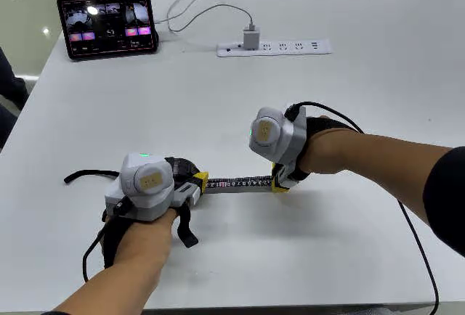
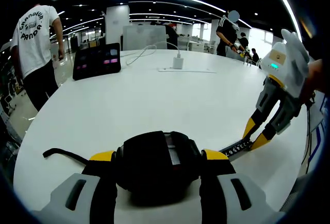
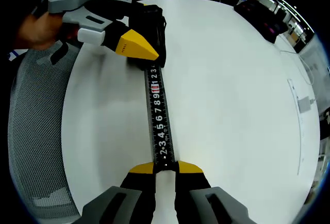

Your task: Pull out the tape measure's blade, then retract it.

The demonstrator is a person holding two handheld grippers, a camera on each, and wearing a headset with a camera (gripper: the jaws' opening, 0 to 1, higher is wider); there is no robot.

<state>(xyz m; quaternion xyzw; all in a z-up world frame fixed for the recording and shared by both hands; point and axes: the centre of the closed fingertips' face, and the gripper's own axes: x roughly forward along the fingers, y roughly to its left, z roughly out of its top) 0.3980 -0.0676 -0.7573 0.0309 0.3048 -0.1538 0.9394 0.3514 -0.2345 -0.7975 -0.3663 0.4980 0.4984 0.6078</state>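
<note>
Your left gripper [image 2: 158, 155] is clamped around the black tape measure case [image 2: 154, 175] on the white table [image 1: 312, 242]. In the head view it covers most of the case. Your right gripper [image 3: 165, 168] pinches the blade [image 3: 157, 110] at its tip, jaws nearly together, with the end hook hidden between them. The blade's printed scale is blurred in the head view.

case [image 1: 185, 168]: mostly behind left gripper [image 1: 196, 181]
blade [image 3: 159, 115] end: hidden between right gripper [image 3: 165, 168] jaws
tablet [image 1: 109, 23] screen: too small to read
</note>
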